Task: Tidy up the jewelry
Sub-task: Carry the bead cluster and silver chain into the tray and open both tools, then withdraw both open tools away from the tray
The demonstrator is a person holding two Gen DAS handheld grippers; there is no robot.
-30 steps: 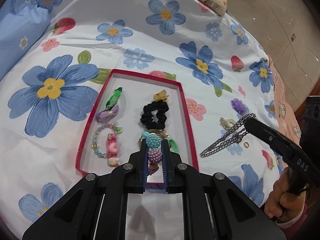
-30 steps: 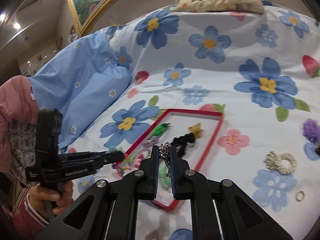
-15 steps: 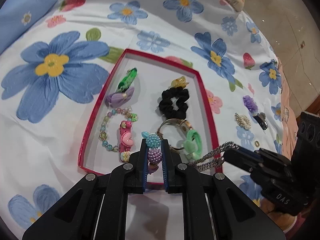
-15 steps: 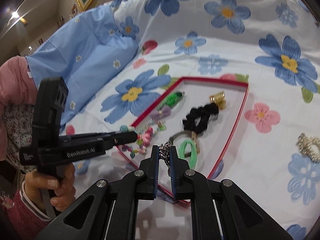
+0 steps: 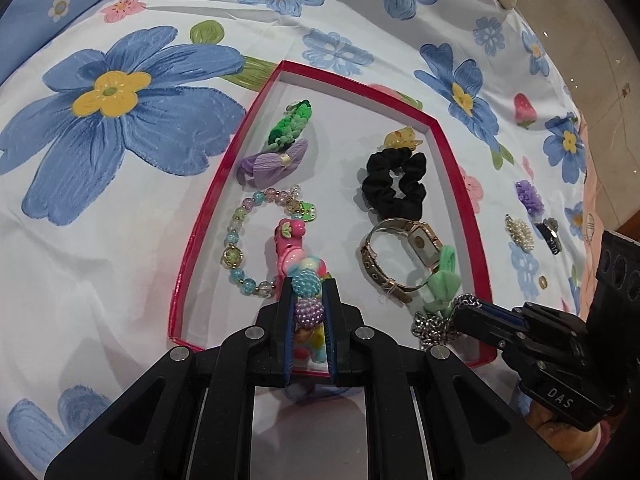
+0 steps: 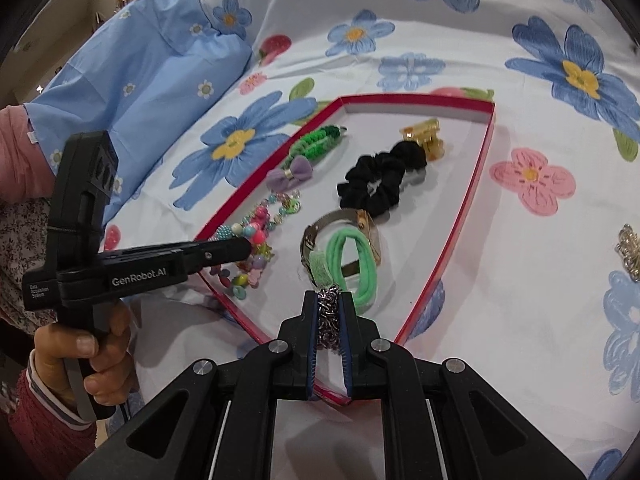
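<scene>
Jewelry: left fingers (image 5: 307, 300) clamp beads (image 5: 306, 284), right fingers (image 6: 329, 312) chain (image 6: 329, 320).

A shallow red tray (image 5: 460, 184) lies on a flowered bed. A white strip down its middle, in the centre of the frame, is bare. A beaded bracelet (image 5: 240, 240) crowds its left side; a black scrunchie (image 5: 394, 184) and watch (image 5: 400, 256) fill its right.
</scene>
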